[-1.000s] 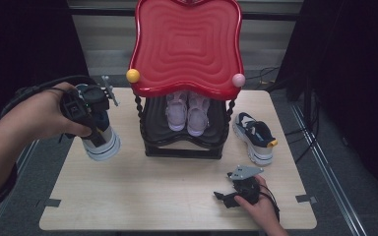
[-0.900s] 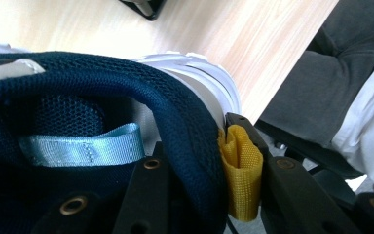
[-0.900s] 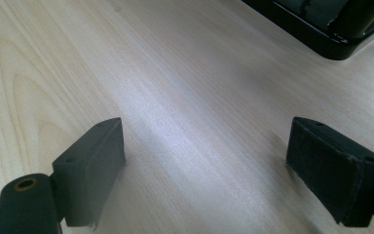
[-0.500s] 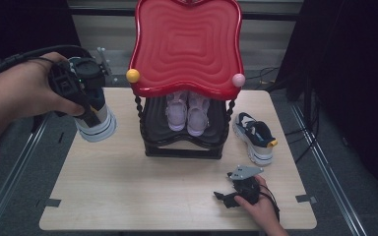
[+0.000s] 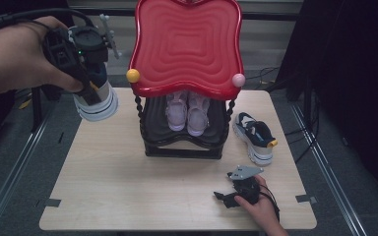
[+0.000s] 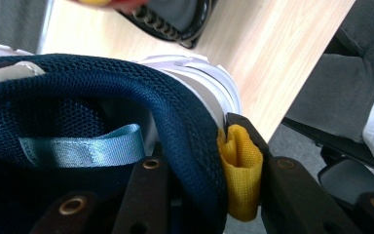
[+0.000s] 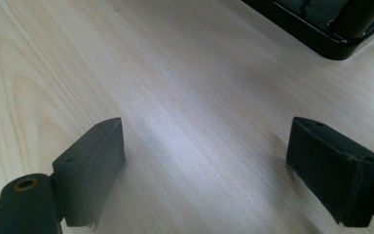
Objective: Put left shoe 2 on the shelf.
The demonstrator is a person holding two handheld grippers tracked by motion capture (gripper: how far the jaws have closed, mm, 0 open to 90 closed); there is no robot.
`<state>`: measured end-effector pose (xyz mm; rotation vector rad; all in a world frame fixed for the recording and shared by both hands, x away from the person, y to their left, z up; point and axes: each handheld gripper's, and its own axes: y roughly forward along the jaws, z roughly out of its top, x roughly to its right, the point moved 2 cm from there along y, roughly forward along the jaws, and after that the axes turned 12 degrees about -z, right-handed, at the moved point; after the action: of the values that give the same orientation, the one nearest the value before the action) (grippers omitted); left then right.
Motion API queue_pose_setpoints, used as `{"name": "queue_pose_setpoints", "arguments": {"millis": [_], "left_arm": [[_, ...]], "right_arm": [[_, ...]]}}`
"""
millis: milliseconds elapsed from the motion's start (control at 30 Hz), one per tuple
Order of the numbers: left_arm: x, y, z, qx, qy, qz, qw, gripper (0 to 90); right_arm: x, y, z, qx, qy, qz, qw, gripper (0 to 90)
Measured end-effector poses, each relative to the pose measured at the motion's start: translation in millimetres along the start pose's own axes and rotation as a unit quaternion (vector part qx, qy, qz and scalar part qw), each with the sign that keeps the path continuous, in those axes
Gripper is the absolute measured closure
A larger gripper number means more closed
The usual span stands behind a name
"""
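Above table's left edge, high view: left gripper [image 5: 86, 73] clamps sneaker [image 5: 97, 101] aloft, toe down; rack [image 5: 184, 142] lies to its right. Left gripper view: jaws pinch heel collar [image 6: 195, 141] w/ yellow tab [image 6: 241, 170]. Right gripper view: jaws apart over table [image 7: 175, 97].

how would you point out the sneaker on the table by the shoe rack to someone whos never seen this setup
Find the black shoe rack with the wavy red top in the middle of the table. On the tabletop at its right side lies a navy and white sneaker. Unlike the pale pink pair inside the rack, it sits outside and has a yellow heel tab.
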<state>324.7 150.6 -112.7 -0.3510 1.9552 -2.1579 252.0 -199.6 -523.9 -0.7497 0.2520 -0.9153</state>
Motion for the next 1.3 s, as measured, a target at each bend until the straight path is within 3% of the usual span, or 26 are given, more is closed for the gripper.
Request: {"name": "queue_pose_setpoints", "arguments": {"millis": [500,767,1033,1100,1300], "left_arm": [[9.3,-22.7,30.6,0.018,0.05,0.036,0.9979,71.7],[13.7,-24.4,51.1,0.009,0.079,0.052,0.9954,71.6],[15.7,-22.7,79.2,0.01,0.13,0.082,0.988,71.6],[15.6,-21.5,82.1,0.01,0.13,0.081,0.9881,71.6],[10.7,-11.8,99.6,0.011,0.144,0.093,0.9851,71.5]], "right_arm": [[0.0,0.0,0.0,0.0,0.0,0.0,1.0,13.5],[0.0,0.0,0.0,0.0,0.0,0.0,1.0,13.4],[0.1,0.2,0.0,0.001,-0.001,0.0,1.0,13.5],[0.2,0.0,0.1,0.0,-0.002,-0.001,1.0,13.5],[0.4,0.1,0.1,0.0,-0.003,-0.001,1.0,13.4]]}}
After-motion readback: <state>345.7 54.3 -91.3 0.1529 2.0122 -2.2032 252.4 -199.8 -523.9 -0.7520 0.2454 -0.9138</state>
